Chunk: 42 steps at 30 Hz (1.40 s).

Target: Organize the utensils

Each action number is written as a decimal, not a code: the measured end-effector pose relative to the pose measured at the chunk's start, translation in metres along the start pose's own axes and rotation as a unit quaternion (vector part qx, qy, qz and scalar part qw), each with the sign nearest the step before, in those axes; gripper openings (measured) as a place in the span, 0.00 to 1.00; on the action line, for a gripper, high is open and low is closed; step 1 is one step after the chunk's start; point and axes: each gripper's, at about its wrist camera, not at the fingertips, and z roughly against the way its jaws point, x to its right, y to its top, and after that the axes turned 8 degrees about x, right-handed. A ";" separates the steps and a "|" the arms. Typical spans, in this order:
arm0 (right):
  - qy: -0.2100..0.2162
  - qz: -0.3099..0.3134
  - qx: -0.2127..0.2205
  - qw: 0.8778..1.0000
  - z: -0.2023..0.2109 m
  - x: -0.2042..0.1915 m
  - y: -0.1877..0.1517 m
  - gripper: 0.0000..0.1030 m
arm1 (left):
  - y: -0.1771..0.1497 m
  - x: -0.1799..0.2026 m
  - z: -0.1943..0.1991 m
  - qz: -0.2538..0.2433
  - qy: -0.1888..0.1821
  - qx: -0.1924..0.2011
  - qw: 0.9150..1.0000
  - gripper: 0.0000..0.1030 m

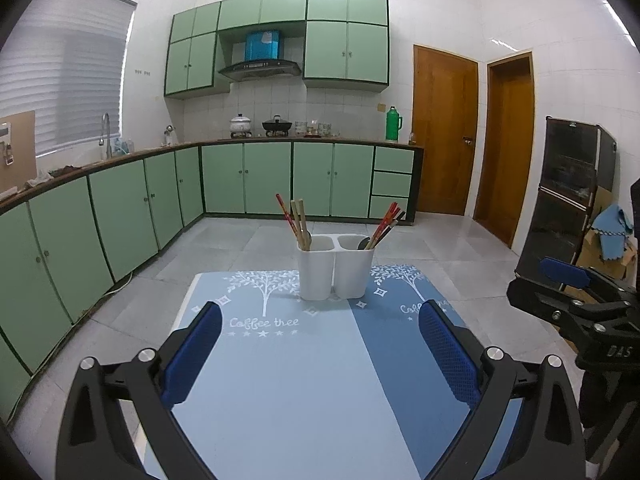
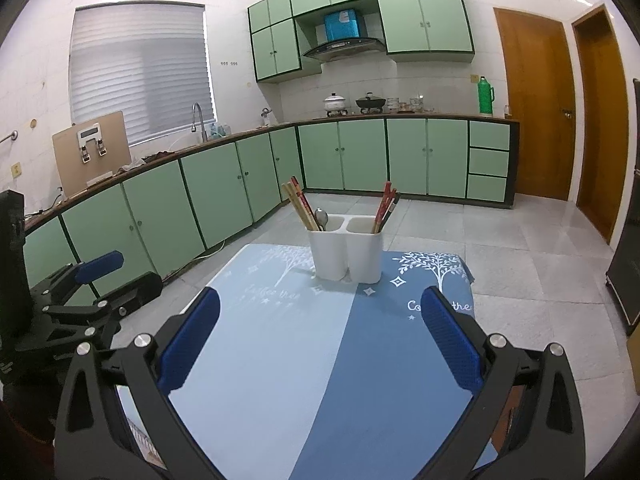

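Left gripper (image 1: 320, 316): jaws spread wide, nothing between blue pads (image 1: 192, 354), no contact with anything. Hovered over near part of blue tablecloth (image 1: 280, 380), aimed toward 12 o'clock and tilted downward.

Right gripper (image 2: 320, 312): also spread wide, empty, pads (image 2: 452, 340) clear of cloth (image 2: 320, 360) and holder. Same downward tilt, aimed toward 12 o'clock.

Both tools side by side, apart: right one seen at 3 o'clock in left wrist view, left one seen at 9 o'clock in right wrist view.

White two-compartment utensil holder (image 1: 335, 270) stood upright at far end of cloth, at 12 o'clock from both grippers, well apart from fingertips. Seen in right wrist view too (image 2: 346, 250).

Left compartment: tan and red chopsticks (image 1: 296, 220) leaning toward 11 o'clock, plus a spoon (image 2: 321, 218) with bowl up. Right compartment: red and dark chopsticks (image 1: 387, 224) leaning toward 1 o'clock, plus a dark rounded utensil head (image 1: 363, 243) at rim, type unclear.

Cloth printed with white trees and "Coffee tree" lettering (image 1: 264, 323), light half at 9 o'clock side, darker half at 3 o'clock side.

Beyond: green cabinets (image 1: 248, 178), wooden doors (image 1: 444, 132) at 2 o'clock.
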 end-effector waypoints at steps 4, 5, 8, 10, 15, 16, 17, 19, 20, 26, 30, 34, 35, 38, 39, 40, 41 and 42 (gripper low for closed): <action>-0.001 0.000 0.001 1.000 0.003 -0.001 0.001 0.95 | 0.001 0.001 0.004 -0.001 -0.001 0.004 1.000 0.94; -0.001 0.000 0.001 1.000 0.003 -0.001 0.000 0.95 | 0.000 0.001 0.004 -0.001 -0.002 0.004 1.000 0.94; -0.001 0.002 0.001 1.000 0.002 -0.001 0.000 0.95 | 0.001 0.003 0.006 -0.002 -0.005 0.007 1.000 0.94; -0.002 0.003 0.001 1.000 0.004 -0.001 0.000 0.95 | 0.000 0.005 0.007 -0.003 -0.006 0.008 1.000 0.94; -0.001 0.001 0.001 1.000 0.005 -0.001 0.002 0.95 | 0.001 0.009 0.008 -0.005 -0.009 0.009 1.000 0.94; -0.002 0.002 0.001 1.000 0.005 -0.001 0.002 0.95 | 0.001 0.009 0.008 -0.006 -0.009 0.008 1.000 0.94; -0.002 0.002 0.001 1.000 0.005 -0.001 0.002 0.95 | 0.000 0.006 0.009 -0.007 -0.011 0.009 1.000 0.94; -0.002 0.002 0.001 1.000 0.006 0.000 0.002 0.95 | 0.000 0.007 0.009 -0.006 -0.012 0.008 1.000 0.94; -0.002 0.002 0.001 1.000 0.006 0.000 0.002 0.95 | 0.000 0.007 0.009 -0.005 -0.012 0.008 1.000 0.94; -0.002 0.003 0.000 1.000 0.007 0.000 -0.001 0.95 | -0.001 0.007 0.010 -0.004 -0.012 0.007 1.000 0.94; -0.003 0.003 0.000 1.000 0.007 0.000 -0.001 0.95 | -0.001 0.007 0.011 -0.004 -0.013 0.007 1.000 0.94; -0.002 0.003 0.000 1.000 0.007 0.001 -0.001 0.95 | -0.001 0.007 0.010 -0.004 -0.012 0.008 1.000 0.94; -0.003 0.003 0.000 1.000 0.007 0.001 -0.001 0.95 | 0.000 0.007 0.011 -0.004 -0.012 0.008 1.000 0.94; -0.002 0.003 -0.002 1.000 0.007 0.001 0.000 0.95 | 0.001 0.007 0.011 -0.003 -0.012 0.007 1.000 0.94; -0.002 0.004 -0.002 1.000 0.006 0.001 0.000 0.95 | 0.001 0.007 0.011 -0.003 -0.012 0.007 1.000 0.94; -0.002 0.005 -0.002 1.000 0.006 0.001 0.000 0.95 | 0.001 0.007 0.011 -0.003 -0.011 0.007 1.000 0.94; -0.002 0.005 -0.002 1.000 0.006 0.001 0.000 0.95 | 0.001 0.007 0.011 -0.003 -0.011 0.007 1.000 0.94; -0.002 0.005 -0.002 1.000 0.006 0.001 0.000 0.95 | 0.001 0.007 0.011 -0.003 -0.011 0.007 1.000 0.94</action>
